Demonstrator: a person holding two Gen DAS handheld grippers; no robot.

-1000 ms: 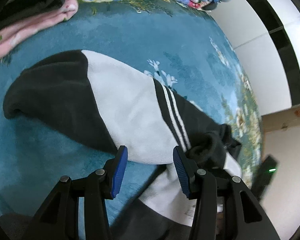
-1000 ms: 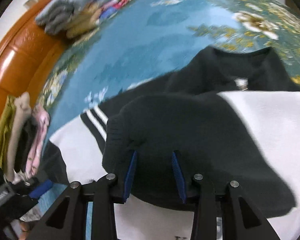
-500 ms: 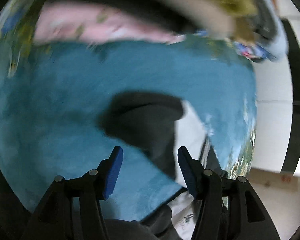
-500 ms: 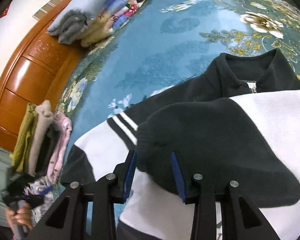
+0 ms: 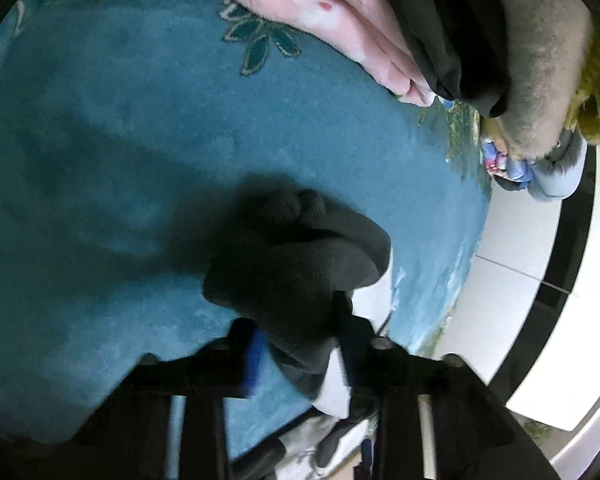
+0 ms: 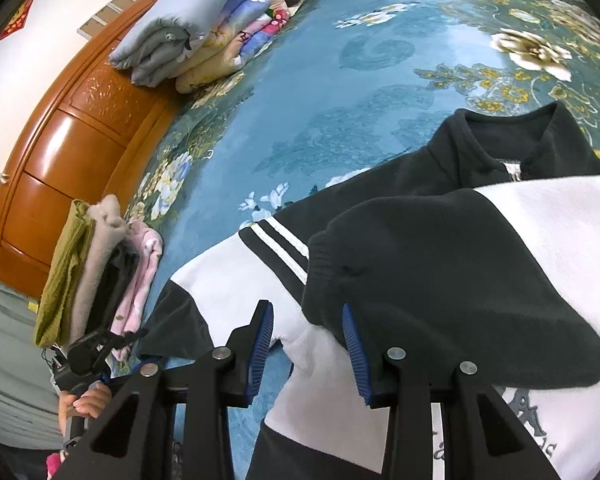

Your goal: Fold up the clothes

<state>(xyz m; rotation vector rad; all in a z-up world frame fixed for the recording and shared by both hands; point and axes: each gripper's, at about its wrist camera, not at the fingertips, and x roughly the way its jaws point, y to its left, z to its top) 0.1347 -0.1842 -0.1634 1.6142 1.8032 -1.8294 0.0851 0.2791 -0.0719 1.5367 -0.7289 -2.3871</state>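
Black-and-white jacket [image 6: 500, 248] on teal bedspread [image 6: 340, 92], folded quilts [image 6: 204, 24] beyond

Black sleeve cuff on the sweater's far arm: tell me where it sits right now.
In the left wrist view, the black sleeve cuff lies on the blue bedspread between the closing jaws of the left gripper, below the stacked clothes.

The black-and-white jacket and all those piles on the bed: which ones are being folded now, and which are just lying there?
In the job:
black-and-white jacket
left hand-held gripper, closing on its black sleeve cuff

Just lying about:
folded quilts
stack of folded clothes
blue floral bedspread

Left tongs [image 5: 296, 344] closing — right tongs [image 6: 308, 344] parted
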